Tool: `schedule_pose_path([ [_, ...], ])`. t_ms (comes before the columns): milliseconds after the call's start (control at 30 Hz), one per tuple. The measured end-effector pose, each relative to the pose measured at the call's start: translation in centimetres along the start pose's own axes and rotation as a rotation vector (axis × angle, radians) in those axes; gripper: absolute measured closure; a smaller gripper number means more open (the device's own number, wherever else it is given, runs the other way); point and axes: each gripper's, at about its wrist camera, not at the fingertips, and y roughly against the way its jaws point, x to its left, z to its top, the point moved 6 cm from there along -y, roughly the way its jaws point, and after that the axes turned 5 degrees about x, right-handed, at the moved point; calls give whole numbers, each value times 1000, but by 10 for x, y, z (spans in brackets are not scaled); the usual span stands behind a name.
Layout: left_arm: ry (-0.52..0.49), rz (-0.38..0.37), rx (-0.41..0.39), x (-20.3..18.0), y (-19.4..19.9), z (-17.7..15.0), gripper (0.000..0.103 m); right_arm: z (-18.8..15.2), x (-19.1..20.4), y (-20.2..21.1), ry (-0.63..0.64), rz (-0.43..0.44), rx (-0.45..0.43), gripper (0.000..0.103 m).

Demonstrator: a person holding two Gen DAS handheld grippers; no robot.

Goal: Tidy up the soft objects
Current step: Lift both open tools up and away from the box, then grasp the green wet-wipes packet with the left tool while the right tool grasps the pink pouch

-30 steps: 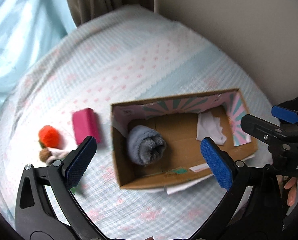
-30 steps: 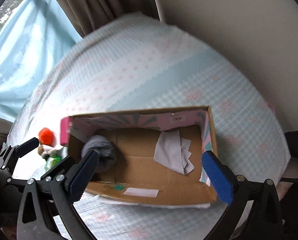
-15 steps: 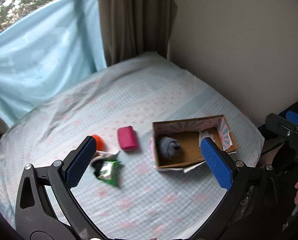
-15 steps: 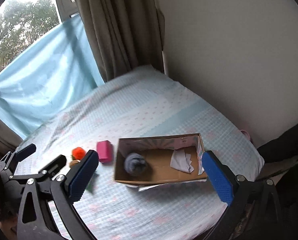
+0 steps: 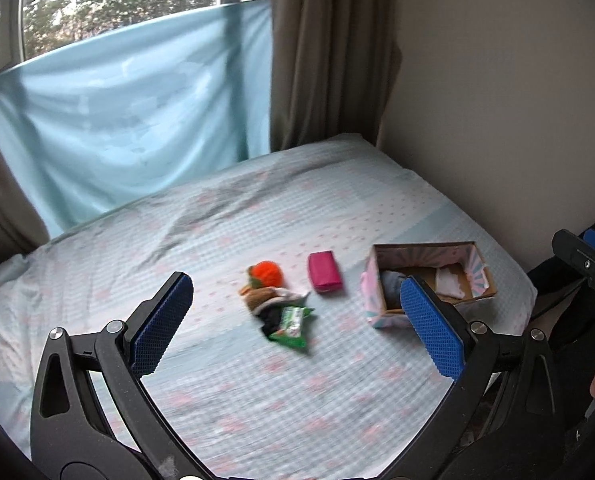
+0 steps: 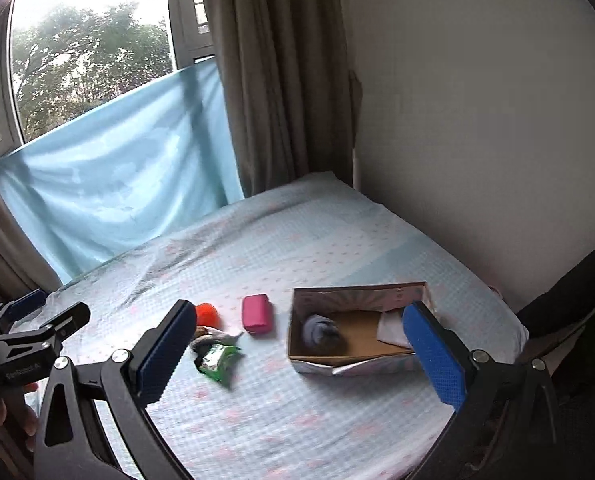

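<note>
An open cardboard box [image 5: 483, 278] [image 6: 297, 312] sits on the bed at the right. A grey rolled soft thing [image 6: 319, 330] [image 5: 389, 282] and a white cloth [image 6: 391, 326] [image 5: 449, 282] lie inside it. Left of the box lie a pink pad [image 5: 324, 276] [image 6: 257, 314], an orange pompom [image 5: 266, 274] [image 6: 207, 314], a brown-and-white soft toy [image 5: 267, 298] and a green packet [image 5: 291, 326] [image 6: 217, 362]. My left gripper [image 5: 297, 324] and right gripper [image 6: 301, 356] are both open, empty, and held high and back from the bed.
The bed [image 5: 217, 232] has a pale blue checked sheet. A beige wall [image 5: 497, 100] runs along its right side. Brown curtains [image 5: 321, 52] and a blue cloth [image 5: 129, 112] across the window stand behind. The other gripper shows at each view's edge.
Both grippers have pulled up and back from just above the box, so the whole bed, the window and the loose soft things are now in view. Both stay open and empty.
</note>
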Motion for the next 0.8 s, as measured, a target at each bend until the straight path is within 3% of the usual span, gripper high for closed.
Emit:
schedule_pose_path([
  [200, 8, 2, 37, 37, -17, -12, 0, 2, 44, -25, 41, 47, 10, 0],
  [400, 47, -8, 90, 55, -62, -20, 0, 12, 73, -71, 73, 88, 55, 0],
  [800, 56, -13, 185, 43, -188, -42, 0, 29, 98, -239, 156, 166, 213, 0],
])
